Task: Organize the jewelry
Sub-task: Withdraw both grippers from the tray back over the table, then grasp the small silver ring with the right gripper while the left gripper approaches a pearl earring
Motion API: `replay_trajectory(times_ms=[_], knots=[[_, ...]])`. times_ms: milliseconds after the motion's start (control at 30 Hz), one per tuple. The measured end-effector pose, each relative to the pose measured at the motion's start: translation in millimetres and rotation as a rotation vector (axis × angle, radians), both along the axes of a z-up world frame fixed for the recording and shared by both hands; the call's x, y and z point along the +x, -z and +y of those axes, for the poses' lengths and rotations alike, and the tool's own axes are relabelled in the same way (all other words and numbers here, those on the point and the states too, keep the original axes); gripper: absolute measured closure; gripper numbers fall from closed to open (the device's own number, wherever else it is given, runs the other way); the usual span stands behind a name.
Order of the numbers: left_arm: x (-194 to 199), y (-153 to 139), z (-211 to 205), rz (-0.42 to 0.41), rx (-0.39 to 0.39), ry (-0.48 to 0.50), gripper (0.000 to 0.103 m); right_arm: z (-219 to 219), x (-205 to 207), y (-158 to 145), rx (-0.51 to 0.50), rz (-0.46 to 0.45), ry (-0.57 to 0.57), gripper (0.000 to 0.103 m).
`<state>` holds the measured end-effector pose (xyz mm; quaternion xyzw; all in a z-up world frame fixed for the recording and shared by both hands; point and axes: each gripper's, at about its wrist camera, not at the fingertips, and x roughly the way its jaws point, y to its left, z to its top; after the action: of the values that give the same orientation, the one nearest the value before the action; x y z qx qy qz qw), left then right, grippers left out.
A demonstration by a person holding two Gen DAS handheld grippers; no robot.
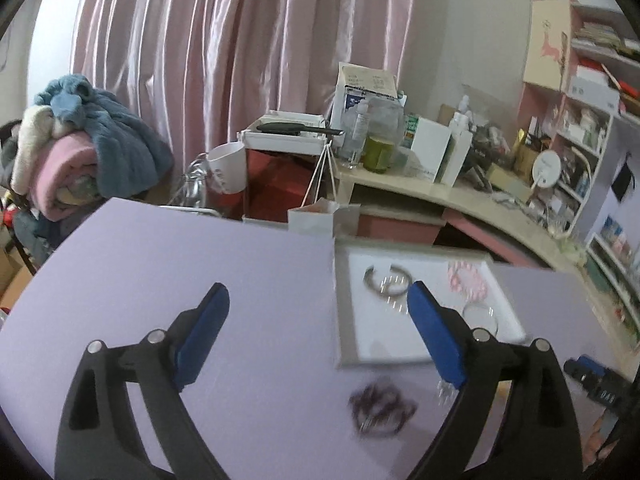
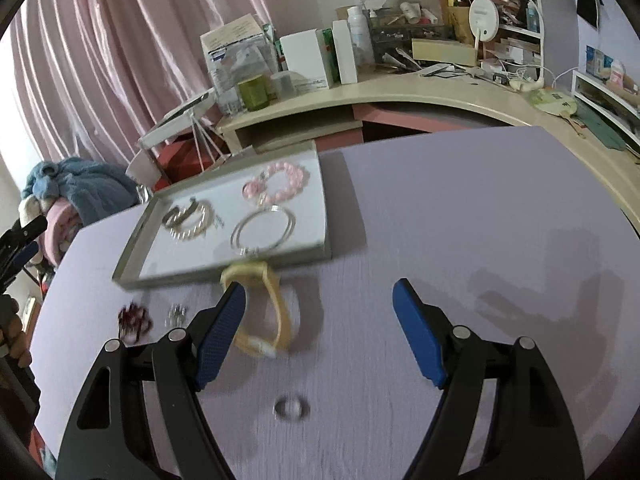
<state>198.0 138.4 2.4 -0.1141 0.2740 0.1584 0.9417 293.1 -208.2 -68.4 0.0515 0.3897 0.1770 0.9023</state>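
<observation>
A grey tray [image 2: 132, 270] on the lilac table holds a silver cuff with a pearl bracelet [image 2: 188, 218], a pink bead bracelet [image 2: 280, 186] and thin silver bangles [image 2: 262, 230]. In front of it lie a yellow watch [image 2: 272, 312], a silver ring [image 2: 291, 407], small earrings [image 2: 176, 314] and a dark red bead bracelet [image 2: 134, 320]. My right gripper [image 2: 318, 300] is open above the table, its left finger beside the watch. My left gripper [image 1: 318, 300] is open and empty. The tray [image 1: 342, 320] lies ahead right of it, the dark bracelet [image 1: 382, 404] lower down.
A cream desk [image 2: 380, 92] behind the table carries boxes, bottles and a round mirror [image 2: 484, 20]. A white paper bag [image 1: 316, 216] stands at the table's far edge. Folded blankets [image 1: 80, 140] are piled at the left before pink curtains.
</observation>
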Motion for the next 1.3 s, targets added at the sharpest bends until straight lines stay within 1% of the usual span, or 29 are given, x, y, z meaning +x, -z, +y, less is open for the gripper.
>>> replay_trajectory(times_ms=[100,167,233,333,400,533,733,900,933,1100,1233,1267,1300], knots=[[-24.4,9.3,-12.4,0.008,0.027,0.013,0.010,0.3,-19.2,7.0,-0.014,0.000,-0.011,0.026],[-36.0,16.4,-19.0,0.019,0.029,0.023,0.010,2.7,-31.0,12.1,-0.032,-0.005,-0.021,0.027],[-46.7,24.2,-23.9,0.028,0.005,0.026,0.010,5.4,-40.8,17.2,-0.046,-0.009,-0.038,0.029],[-60.0,36.3,-32.0,0.042,-0.032,0.029,0.010,10.8,-49.4,25.9,-0.064,0.003,-0.062,0.036],[-66.1,42.4,-39.2,0.053,-0.036,0.043,0.010,15.3,-53.4,31.4,-0.078,0.013,-0.079,0.040],[-71.5,50.7,-52.7,0.072,-0.019,0.084,0.010,24.5,-58.6,37.9,-0.111,0.018,-0.108,0.041],[-77.3,54.1,-65.9,0.068,0.001,0.132,0.010,28.4,-53.4,45.0,-0.134,0.039,-0.105,0.041],[-76.5,54.4,-74.4,0.069,0.015,0.164,0.010,30.0,-45.6,51.1,-0.154,0.056,-0.092,0.047],[-76.5,54.5,-75.5,0.070,0.017,0.169,0.010,31.2,-45.0,51.5,-0.164,0.046,-0.093,0.048],[-73.3,56.1,-81.1,0.081,0.027,0.191,0.010,39.1,-45.7,52.7,-0.212,0.026,-0.117,0.060],[-71.8,58.1,-83.1,0.089,0.025,0.203,0.010,39.7,-45.3,52.5,-0.220,0.024,-0.119,0.061],[-71.2,58.7,-83.3,0.091,0.024,0.206,0.010,39.5,-45.5,52.5,-0.222,0.024,-0.118,0.064],[-70.9,59.3,-83.2,0.093,0.023,0.208,0.010,40.0,-45.4,51.9,-0.222,0.022,-0.120,0.076]])
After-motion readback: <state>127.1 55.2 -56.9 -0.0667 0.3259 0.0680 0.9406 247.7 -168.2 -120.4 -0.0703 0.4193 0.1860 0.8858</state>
